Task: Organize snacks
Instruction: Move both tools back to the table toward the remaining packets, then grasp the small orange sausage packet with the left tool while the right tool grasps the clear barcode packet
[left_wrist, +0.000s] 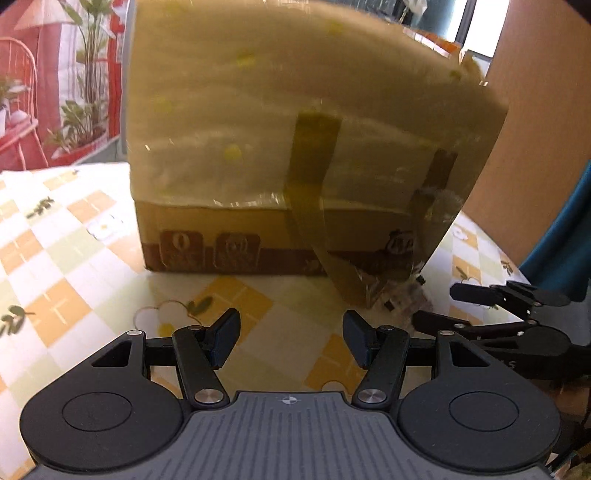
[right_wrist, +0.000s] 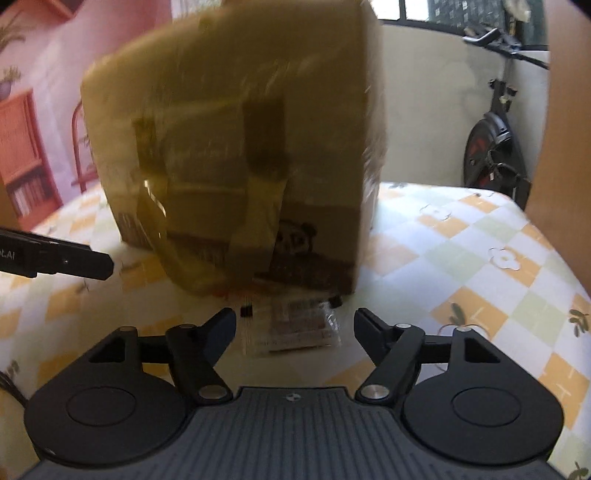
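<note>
Cardboard box (left_wrist: 295, 147) is standing on the checked tablecloth (left_wrist: 74, 258), filling most of both wrist views, its surface blurred. Strips of yellowish tape (left_wrist: 310, 177) are running down its front face, and one strip is hanging loose past the bottom edge toward the cloth. Printed brown marks are showing along the box's lower band.

Just in front of the box's near corner, a small clear snack packet (right_wrist: 295, 328) is lying flat on the cloth, a label showing through the wrapper. In the right wrist view it is lying ahead of the right gripper (right_wrist: 295, 325), roughly in line with the gap between the fingertips, and the pads are not pressing on it; the jaws are standing spread with nothing pinched. In the left wrist view the packet (left_wrist: 402, 299) is peeking out beside the hanging tape, to the right of the left gripper (left_wrist: 291, 332).

That left gripper is hovering over bare cloth, its jaws likewise spread apart and holding nothing. Each gripper's black fingers are showing at the edge of the other's view.

Behind the table a red-and-pink wall picture of plants (left_wrist: 85, 74) and an exercise bike (right_wrist: 495, 147) are standing in the background.
</note>
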